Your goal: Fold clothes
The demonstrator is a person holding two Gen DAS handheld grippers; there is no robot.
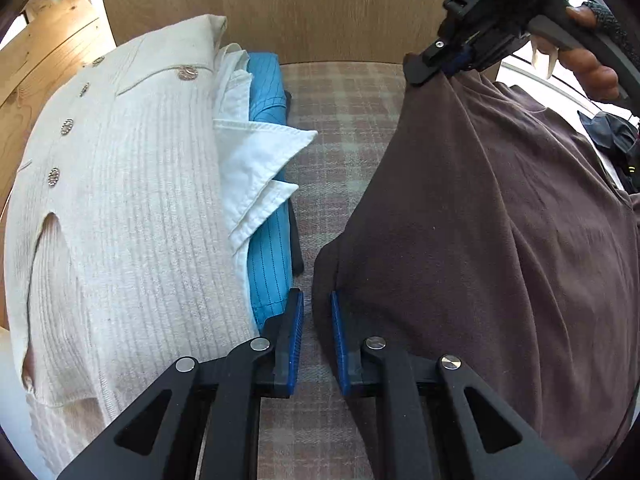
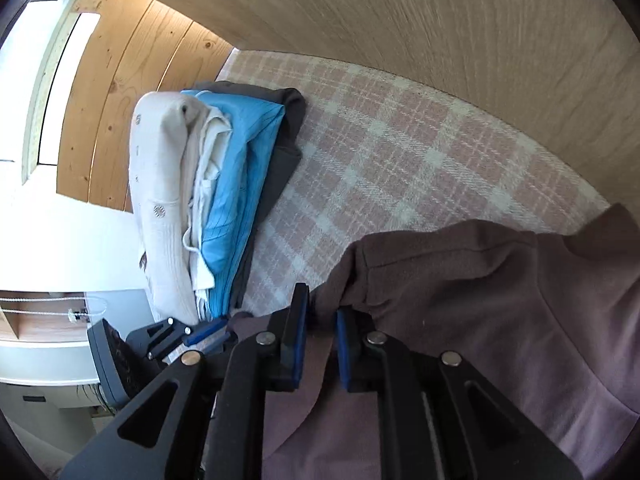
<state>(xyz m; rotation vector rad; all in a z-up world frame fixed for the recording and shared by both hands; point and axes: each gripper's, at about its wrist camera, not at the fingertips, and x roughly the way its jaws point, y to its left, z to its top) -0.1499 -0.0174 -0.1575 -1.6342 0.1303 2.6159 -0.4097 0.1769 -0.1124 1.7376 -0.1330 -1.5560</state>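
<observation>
Four folded garments, cream cardigan (image 1: pixel 120 208) uppermost, stack left of my left gripper (image 1: pixel 317 344), jaws apart and empty; the brown shirt (image 1: pixel 480 240) remains unfolded rightward, my right gripper (image 2: pixel 322 344) seemingly pinching its edge.

Bright daylight, blown-out window (image 2: pixel 48 92) glare at left, sharp focus, strong fisheye edge distortion

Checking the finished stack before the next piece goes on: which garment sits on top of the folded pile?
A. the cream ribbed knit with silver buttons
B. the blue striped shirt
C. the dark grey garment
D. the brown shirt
A: the cream ribbed knit lies uppermost, above the white shirt and blue shirt.
</observation>
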